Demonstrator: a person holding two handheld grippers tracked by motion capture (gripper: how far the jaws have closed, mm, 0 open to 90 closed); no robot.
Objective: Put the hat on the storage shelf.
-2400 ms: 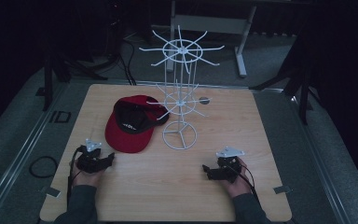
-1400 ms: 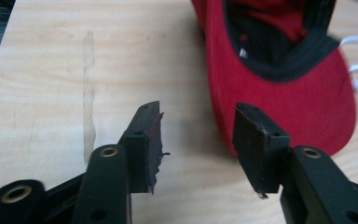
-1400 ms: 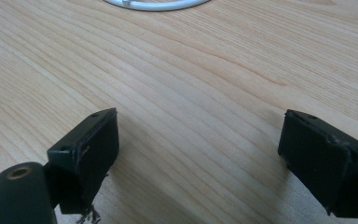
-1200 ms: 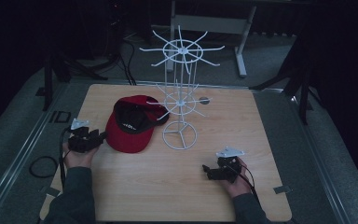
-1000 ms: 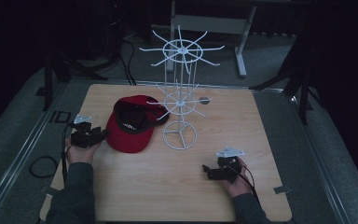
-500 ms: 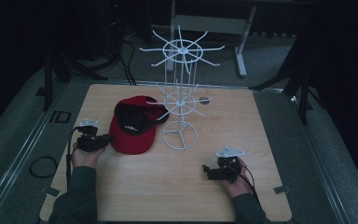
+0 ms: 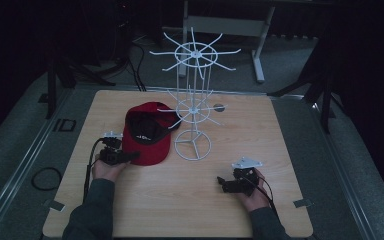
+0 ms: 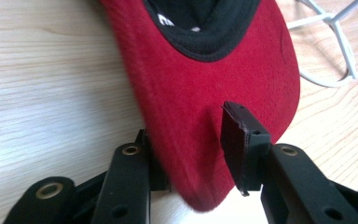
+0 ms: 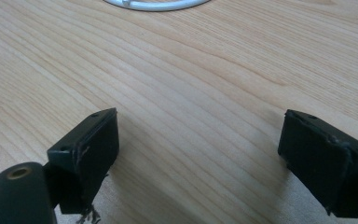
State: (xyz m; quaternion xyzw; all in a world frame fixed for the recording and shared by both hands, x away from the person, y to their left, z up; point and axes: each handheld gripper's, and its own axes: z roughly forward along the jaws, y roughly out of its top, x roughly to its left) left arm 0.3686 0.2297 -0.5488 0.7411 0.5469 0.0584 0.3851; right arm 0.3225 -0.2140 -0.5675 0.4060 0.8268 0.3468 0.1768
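The red cap [image 7: 147, 132] lay upside down on the left half of the wooden desk [image 7: 280, 130], its black lining facing up and its brim pointing toward the person's side. Its crown end sat just beside the ring base of the white wire rack [image 7: 192, 107], which stood upright near the middle of the desk.

The left tool [image 7: 130, 157] was at the tip of the brim, low over the desk, held in the person's left hand [image 7: 107, 169]. In the left gripper view the brim ran between the two black jaws: one jaw sat under the brim's left edge, the other stood over the red cloth on the right, with a little space showing beside it. The jaws had just been opening, and they stood partly apart around the brim without clamping it.

The right tool [image 7: 222, 183] rested well apart from the cap, at the near right of the desk. Its jaws were spread wide over bare wood, gripping nothing.
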